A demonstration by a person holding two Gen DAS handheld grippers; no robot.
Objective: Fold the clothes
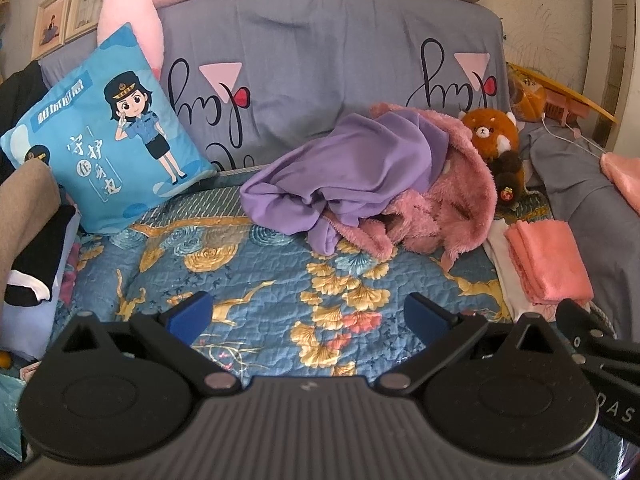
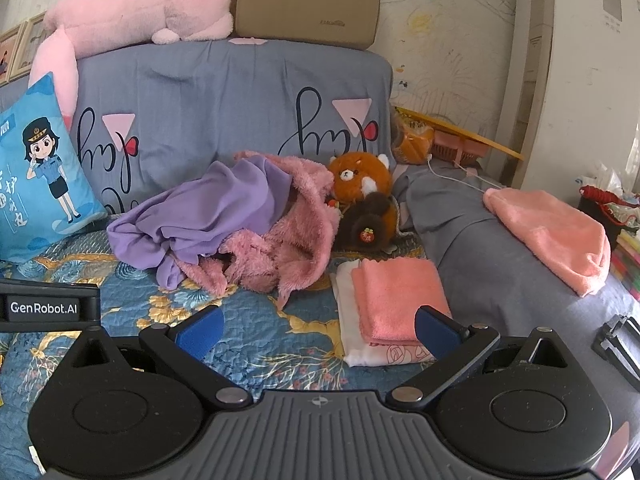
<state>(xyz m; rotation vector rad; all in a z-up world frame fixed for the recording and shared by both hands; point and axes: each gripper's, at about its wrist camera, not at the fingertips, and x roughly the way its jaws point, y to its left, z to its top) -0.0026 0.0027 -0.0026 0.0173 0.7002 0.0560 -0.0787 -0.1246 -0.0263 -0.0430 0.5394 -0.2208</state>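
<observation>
Both grippers, left gripper and right gripper, hover spread and empty over the quilt; coral towel lies folded on a white garment, purple top and pink fleece lie crumpled behind, unfolded.

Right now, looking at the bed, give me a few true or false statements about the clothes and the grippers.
1. The purple garment lies on top of the fluffy pink garment. True.
2. The left gripper is shut on the purple garment. False: it is open and holds nothing.
3. A folded pink towel lies on a white cloth, right of the heap. True.
4. The plush toy sits on the blue pillow. False: it sits beside the heap, far from the pillow.
5. The right gripper is open. True.
</observation>
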